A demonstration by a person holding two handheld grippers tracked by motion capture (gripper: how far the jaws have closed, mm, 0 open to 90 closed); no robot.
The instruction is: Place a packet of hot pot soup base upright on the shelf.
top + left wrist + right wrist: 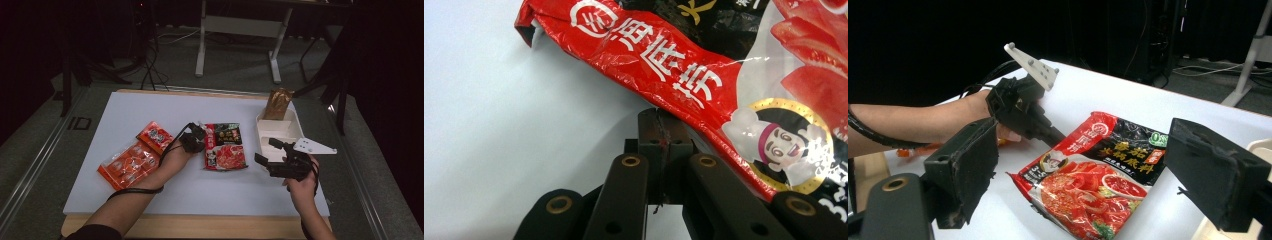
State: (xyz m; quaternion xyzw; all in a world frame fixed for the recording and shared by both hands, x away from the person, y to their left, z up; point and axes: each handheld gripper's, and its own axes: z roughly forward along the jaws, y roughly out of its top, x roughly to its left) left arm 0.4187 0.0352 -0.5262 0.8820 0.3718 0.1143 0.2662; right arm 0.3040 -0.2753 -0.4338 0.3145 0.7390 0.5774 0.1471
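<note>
Left gripper point(196, 136) at the left edge of the red and black soup-base packet point(225, 146), jaws pressed together on the packet's red border — seen close in the left gripper view, where the two black jaws meet right at the crinkled edge point(659, 132) and the foil point(704, 85) lies over their tips. Seen again from the right gripper view as a black body with a grey three-cornered plate on top point(1020, 107), nose against the packet's near corner point(1098, 170), a forearm behind it.

Right gripper point(272, 152) held above the table's right side, jaws spread wide with nothing between them — in its own view, one black pad at left point(965, 170), one at right point(1215, 175), the packet lying flat on the table beyond the gap.

Packet flat near the middle of the white table point(150, 105). Just right of it, a white divided tray point(295, 127), with a brown pouch point(277, 103) standing upright at its far end. Left of the left hand point(172, 157), a small red sachet point(155, 136) and, nearer the front edge, a clear orange bag of round red pieces point(127, 164), the two touching or nearly so. Black cable point(135, 190) looping under the left forearm.
</note>
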